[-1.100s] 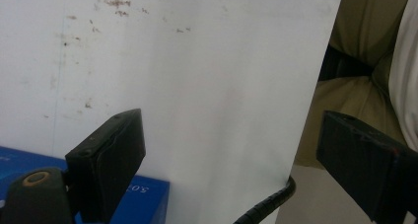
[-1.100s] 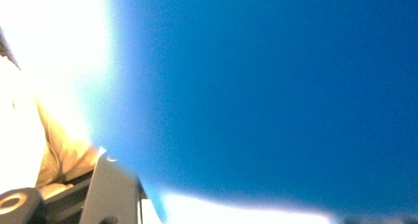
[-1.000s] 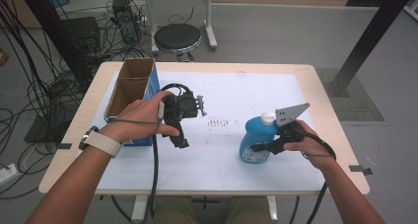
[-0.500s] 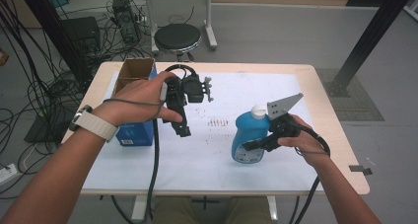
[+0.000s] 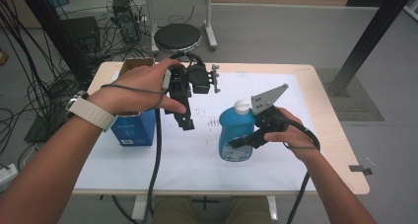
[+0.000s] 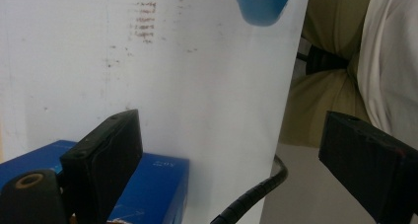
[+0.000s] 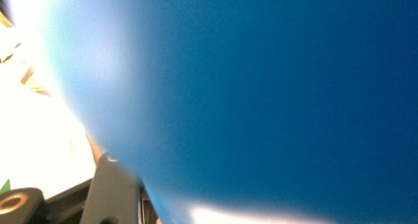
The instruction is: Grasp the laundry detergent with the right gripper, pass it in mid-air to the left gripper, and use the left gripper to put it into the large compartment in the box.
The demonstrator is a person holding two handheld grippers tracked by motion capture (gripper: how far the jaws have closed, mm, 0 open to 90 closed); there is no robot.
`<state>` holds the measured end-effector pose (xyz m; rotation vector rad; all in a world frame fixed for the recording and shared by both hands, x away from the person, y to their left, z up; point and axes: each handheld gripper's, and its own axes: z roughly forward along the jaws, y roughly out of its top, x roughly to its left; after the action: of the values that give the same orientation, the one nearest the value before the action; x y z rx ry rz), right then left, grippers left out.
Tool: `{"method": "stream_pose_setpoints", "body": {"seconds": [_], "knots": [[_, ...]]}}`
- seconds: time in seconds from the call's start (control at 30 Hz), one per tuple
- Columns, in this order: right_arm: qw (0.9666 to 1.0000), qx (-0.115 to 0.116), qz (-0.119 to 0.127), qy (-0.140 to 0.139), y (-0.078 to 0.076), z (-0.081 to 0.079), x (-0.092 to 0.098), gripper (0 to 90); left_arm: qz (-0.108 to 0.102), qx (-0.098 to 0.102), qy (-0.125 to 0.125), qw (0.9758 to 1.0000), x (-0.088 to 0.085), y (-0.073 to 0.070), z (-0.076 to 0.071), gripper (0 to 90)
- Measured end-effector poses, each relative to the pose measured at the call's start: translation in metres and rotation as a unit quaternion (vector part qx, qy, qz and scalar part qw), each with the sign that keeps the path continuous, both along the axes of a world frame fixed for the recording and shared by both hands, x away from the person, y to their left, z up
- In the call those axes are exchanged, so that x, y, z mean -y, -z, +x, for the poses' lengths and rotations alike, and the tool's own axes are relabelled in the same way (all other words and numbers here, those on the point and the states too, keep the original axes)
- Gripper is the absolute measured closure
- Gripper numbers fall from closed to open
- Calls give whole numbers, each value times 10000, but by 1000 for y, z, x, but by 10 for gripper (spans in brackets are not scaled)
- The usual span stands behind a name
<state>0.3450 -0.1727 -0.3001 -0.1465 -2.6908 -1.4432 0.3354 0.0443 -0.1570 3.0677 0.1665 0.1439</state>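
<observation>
You are holding the blue bottle (image 5: 235,135) with the right tool (image 5: 241,141), its jaws closed on the bottle's side, above the white sheet on the desk (image 5: 315,86); your left tool (image 5: 186,121) is hanging open and empty, just beside the blue box (image 5: 133,131).

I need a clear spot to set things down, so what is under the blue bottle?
Under the blue bottle, held by the right gripper, lies the white sheet on the table. The spot right beneath its base is hidden.
</observation>
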Motion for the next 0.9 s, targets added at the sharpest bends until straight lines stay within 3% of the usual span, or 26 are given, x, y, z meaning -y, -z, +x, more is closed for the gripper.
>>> {"method": "stream_pose_setpoints", "body": {"seconds": [0.57,0.9], "knots": [[9987,445,-207,-115,-12,-1,-35,434,57,-100,166,9998,8,-8,-6,100],[9982,475,-326,-152,-12,1,-46,435,55,-126,184,9997,12,-10,-3,99]]}}
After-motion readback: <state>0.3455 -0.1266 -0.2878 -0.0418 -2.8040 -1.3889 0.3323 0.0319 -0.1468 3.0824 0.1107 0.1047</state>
